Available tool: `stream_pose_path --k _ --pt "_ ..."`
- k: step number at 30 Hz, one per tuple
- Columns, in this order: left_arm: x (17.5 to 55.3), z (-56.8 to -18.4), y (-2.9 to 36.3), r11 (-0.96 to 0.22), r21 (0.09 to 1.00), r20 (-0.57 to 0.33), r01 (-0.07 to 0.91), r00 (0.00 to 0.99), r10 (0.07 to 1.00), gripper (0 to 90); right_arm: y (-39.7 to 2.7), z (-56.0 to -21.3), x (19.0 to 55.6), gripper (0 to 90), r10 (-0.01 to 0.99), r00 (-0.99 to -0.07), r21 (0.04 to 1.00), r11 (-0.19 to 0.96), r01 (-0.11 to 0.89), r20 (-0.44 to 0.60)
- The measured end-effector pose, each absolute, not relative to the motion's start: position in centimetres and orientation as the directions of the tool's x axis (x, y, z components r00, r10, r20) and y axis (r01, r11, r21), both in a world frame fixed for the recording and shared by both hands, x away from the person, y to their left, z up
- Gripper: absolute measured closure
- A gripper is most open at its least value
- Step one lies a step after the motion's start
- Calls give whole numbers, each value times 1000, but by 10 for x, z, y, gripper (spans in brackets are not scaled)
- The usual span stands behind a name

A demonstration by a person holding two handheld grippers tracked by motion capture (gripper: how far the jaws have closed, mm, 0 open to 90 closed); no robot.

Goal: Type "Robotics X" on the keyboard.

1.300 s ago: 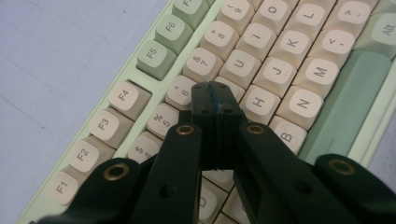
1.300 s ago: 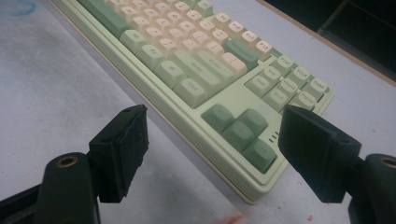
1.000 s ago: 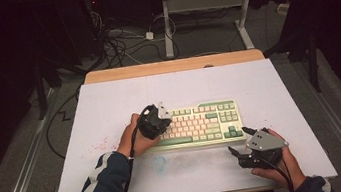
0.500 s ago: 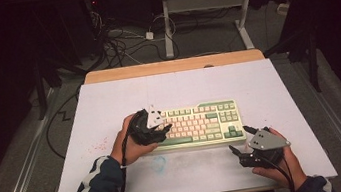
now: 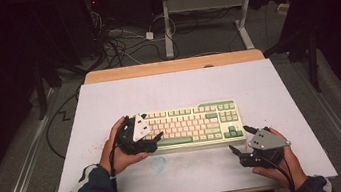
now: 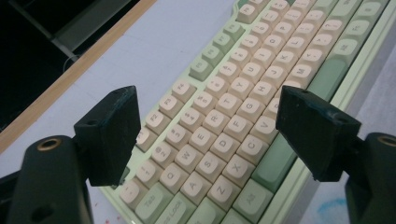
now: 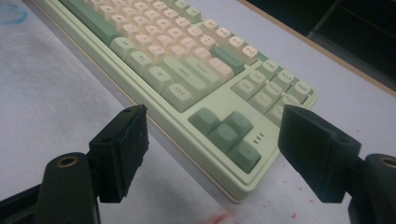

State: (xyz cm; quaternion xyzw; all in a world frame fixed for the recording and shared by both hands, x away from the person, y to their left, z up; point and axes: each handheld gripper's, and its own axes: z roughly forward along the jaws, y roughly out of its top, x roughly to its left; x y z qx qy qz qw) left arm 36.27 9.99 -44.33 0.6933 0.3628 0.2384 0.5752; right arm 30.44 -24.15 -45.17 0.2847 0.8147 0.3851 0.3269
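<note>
A pale green keyboard (image 5: 197,122) with cream and green keys lies in the middle of the white table cover (image 5: 177,87). My left gripper (image 5: 153,141) hovers over its left end. In the left gripper view the jaws have just been opening and my left gripper (image 6: 208,121) now stands open above the letter keys (image 6: 224,144), with nothing between the jaws. My right gripper (image 5: 240,140) rests near the keyboard's front right corner. The right gripper view shows my right gripper (image 7: 212,140) open, framing the arrow keys (image 7: 226,135) without touching them.
A wooden table edge (image 5: 174,66) runs along the far side. Cables (image 5: 120,42) and white desk legs (image 5: 166,21) lie on the floor beyond. A blue smudge (image 5: 159,163) and red specks (image 5: 96,148) mark the cover near the front.
My left gripper has slid left along the keyboard and a little toward the person, and its jaws have gone from shut to open. The right hand has stayed put.
</note>
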Motion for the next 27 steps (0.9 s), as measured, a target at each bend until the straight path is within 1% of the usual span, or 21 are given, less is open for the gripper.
stream_pose_path --k 9,27 --pt "352 -451 117 -63 976 -77 210 597 798 198 -240 -452 304 257 717 -626 812 540 219 -308" --pt "332 -466 145 -57 974 -77 220 554 829 196 -239 -453 306 257 715 -629 811 541 221 -306"
